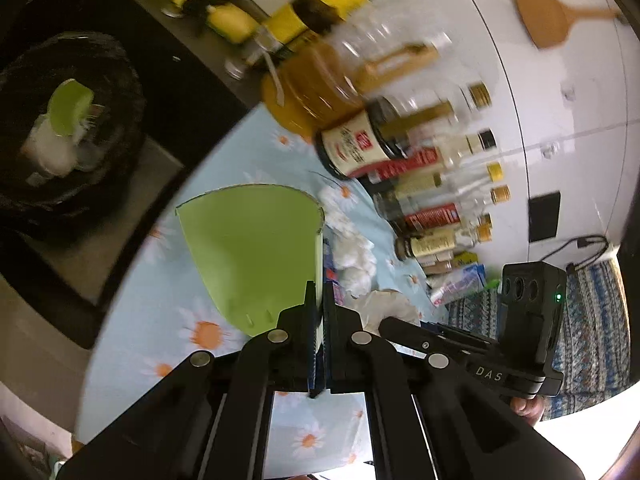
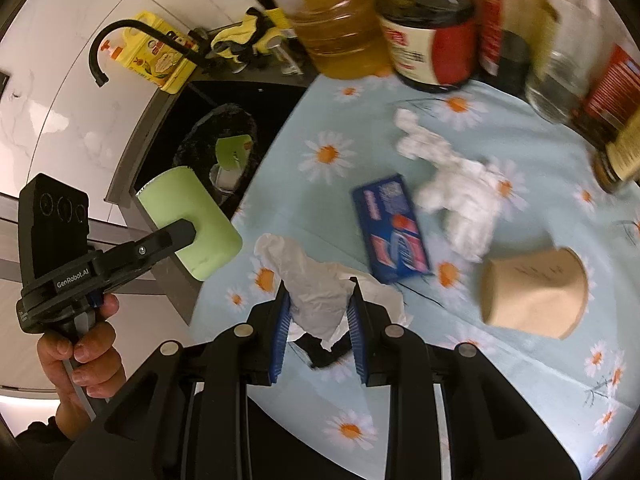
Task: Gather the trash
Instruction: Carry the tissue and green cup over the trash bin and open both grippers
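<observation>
Crumpled paper [image 2: 320, 300] between right fingers [image 2: 280, 328] hides something black beneath.

The left hand-held gripper [image 1: 318, 300] is squeezed tight on a green cup [image 1: 248, 256]. The right hand-held gripper [image 2: 320, 304] pinches crumpled paper [image 2: 316, 292]. A hand [image 2: 90, 356] grips the left handle.

Wrist views down over shared tablecloth [image 1: 168, 320]

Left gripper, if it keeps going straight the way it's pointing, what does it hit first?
Probably the tablecloth. The left gripper, clamped on the green cup, points down past it; the bin lies off to the side. Depth is unclear.
</observation>
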The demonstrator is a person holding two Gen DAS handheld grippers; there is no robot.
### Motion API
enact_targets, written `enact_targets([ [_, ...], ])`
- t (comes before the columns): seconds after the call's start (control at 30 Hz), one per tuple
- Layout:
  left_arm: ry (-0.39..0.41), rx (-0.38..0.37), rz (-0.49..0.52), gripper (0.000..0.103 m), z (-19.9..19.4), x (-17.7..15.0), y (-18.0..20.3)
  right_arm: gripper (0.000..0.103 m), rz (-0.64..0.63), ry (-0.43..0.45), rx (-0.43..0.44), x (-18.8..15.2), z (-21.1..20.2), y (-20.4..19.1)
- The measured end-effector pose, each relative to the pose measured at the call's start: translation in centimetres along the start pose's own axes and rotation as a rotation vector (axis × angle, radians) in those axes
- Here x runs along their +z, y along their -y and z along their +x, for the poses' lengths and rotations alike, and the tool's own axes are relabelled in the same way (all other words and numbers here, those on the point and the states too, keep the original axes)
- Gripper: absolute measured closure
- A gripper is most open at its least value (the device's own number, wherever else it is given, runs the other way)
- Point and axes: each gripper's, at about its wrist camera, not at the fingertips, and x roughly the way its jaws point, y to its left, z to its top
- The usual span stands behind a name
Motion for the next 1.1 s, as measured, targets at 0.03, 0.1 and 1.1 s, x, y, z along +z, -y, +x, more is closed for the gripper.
enact_targets([
  [0.03,0.004,0.004,-0.004,0.102,-0.4,0.3,-0.5,0.075,-0.003,-0.003,0.002,0.3,0.3,-0.5],
  [0.1,0.016,0.016,-0.012,0.102,-1.4,0.9,-1.6,0.075,-0.015,-0.009,0.008,1.2,1.3,-2.0],
  [1.1,0.016,0.092,-0.026,0.102,-10.6,11.4,-14.8,0.074,-0.030,0.006,0.068,13.4,12.6,-18.1],
])
